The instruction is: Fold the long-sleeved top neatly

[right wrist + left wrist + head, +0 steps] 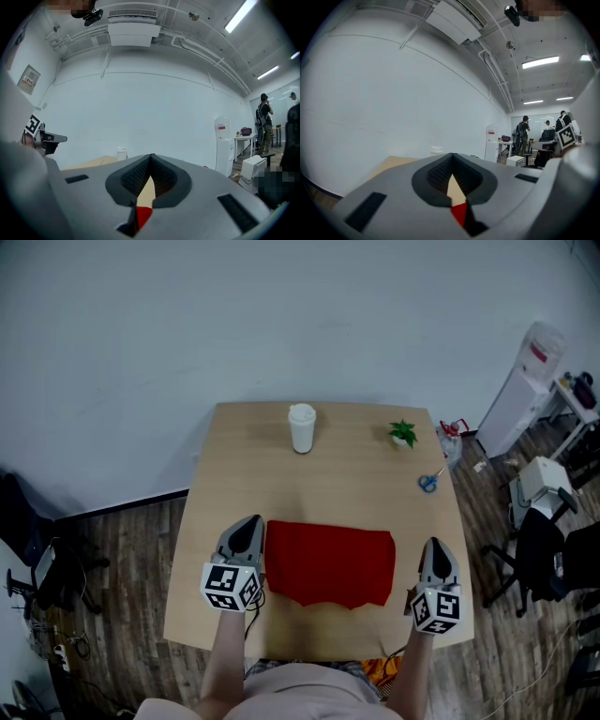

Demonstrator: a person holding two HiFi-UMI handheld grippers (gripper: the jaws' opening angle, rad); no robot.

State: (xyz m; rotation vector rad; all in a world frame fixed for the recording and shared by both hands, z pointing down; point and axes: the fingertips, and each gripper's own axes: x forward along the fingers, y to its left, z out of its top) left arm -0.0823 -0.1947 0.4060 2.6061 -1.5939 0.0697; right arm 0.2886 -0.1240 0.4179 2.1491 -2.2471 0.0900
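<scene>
Plainly little left to do, judging by the layout. Across the middle of the head view, light wooden rectangular table (356, 484). On its near half, lower centre of frame, red long-sleeved fabric top (330, 563), lying flat as a rectangle with an uneven near edge. Just beside its left edge, grey two-jaw left gripper (250, 523); to its right and apart, grey two-jaw right gripper (436, 545). Both with jaws pressed together, gripping nothing.

Risk in tidying that edge: dragging a single layer and undoing the fold.

Higher in frame, white lidded paper cup (302, 428), liable to tip if cloth swept far. Small green potted plant (403, 434) and blue-handled scissors (429, 481) toward the right, well apart from the top.
</scene>
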